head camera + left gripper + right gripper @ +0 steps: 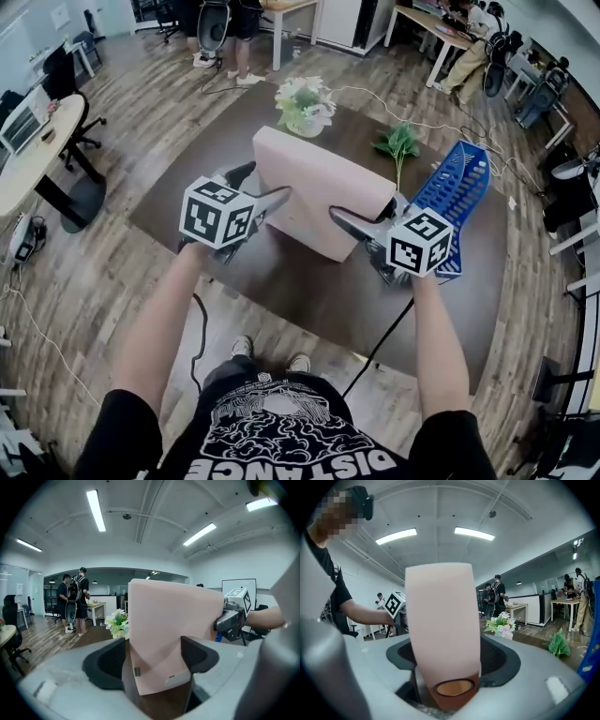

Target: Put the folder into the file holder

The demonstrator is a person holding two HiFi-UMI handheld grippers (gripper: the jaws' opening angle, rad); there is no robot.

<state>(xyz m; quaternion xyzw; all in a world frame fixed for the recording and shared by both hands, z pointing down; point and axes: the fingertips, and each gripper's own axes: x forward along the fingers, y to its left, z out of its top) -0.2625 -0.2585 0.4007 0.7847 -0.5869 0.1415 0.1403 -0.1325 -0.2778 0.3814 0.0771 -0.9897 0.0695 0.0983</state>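
A pink folder [319, 187] hangs in the air over the dark table [309, 295], held from both sides. My left gripper [274, 202] is shut on its left edge, and my right gripper [345, 221] is shut on its right lower corner. In the left gripper view the folder [173, 630] stands upright between the jaws of the left gripper [154, 660]. The right gripper view shows the folder's rounded spine [443, 620] with its ring hole, filling the right gripper [452, 667]. The blue mesh file holder [457, 192] stands on the table just right of the right gripper.
A pot of pale flowers [305, 105] and a small green plant [398, 142] stand on the table beyond the folder. A black cable [380, 347] runs down from the right gripper. A round desk [33, 150] and office chairs are at left; people stand in the background.
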